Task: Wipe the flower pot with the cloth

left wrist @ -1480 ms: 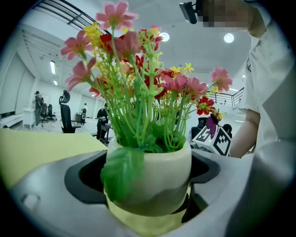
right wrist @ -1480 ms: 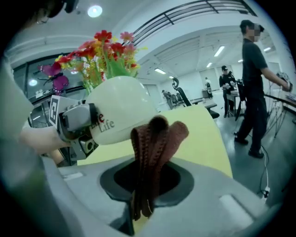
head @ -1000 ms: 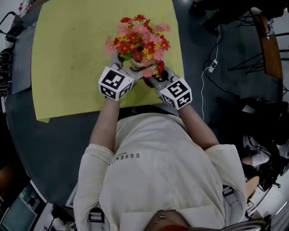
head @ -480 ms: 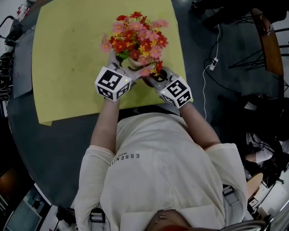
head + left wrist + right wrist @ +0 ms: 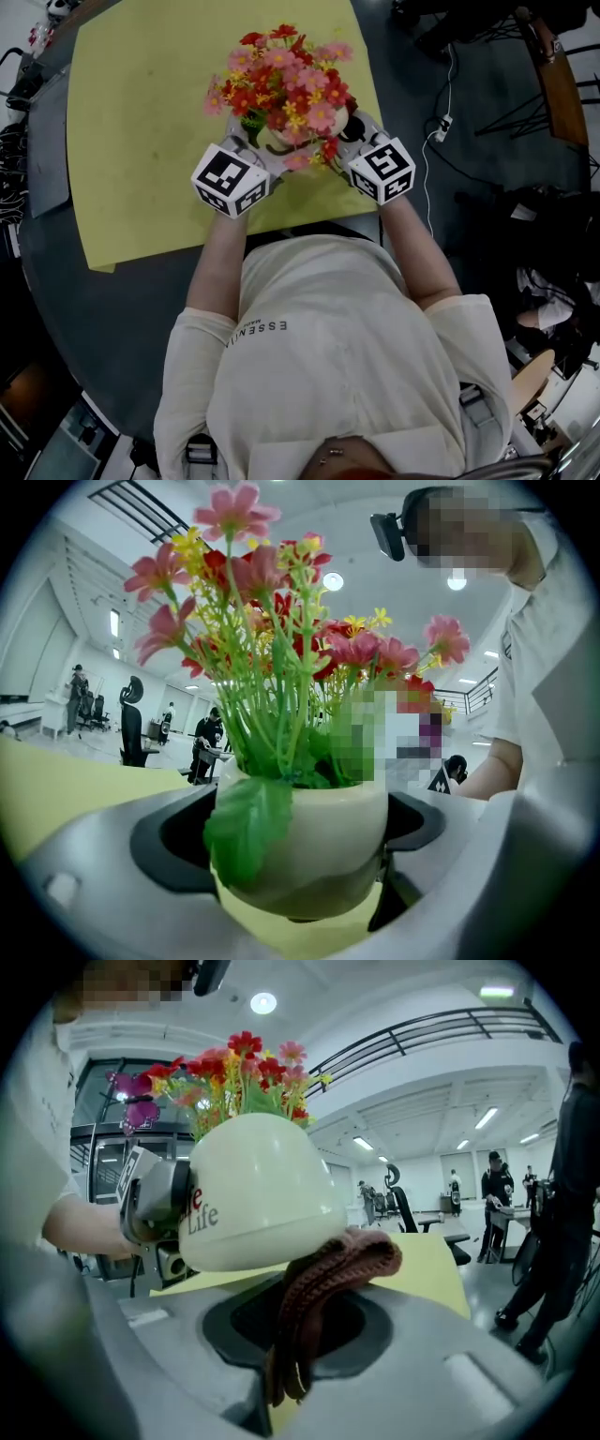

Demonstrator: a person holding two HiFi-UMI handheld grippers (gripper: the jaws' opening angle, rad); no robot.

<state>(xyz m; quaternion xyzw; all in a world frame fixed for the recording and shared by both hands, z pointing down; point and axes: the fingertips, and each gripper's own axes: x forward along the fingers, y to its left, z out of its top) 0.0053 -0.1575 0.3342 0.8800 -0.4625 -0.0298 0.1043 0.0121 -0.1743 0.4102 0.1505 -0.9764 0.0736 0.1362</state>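
Now left gripper (image 5: 246,141) clamps the white flower pot (image 5: 314,841) by its sides; right gripper (image 5: 364,141) pinches a brown cloth (image 5: 323,1283), seemingly touching the pot's wall.

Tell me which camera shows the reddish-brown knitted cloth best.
The right gripper view: the reddish-brown knitted cloth sits in the right tongs, touching the cream ceramic flower pot. In the head view red and pink flowers hide it; in the left gripper view, the pot.

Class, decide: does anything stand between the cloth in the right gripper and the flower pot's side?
Nothing visible does. The cloth, clamped in the right gripper, looks pressed against the lower side of the flower pot, which the left gripper holds.
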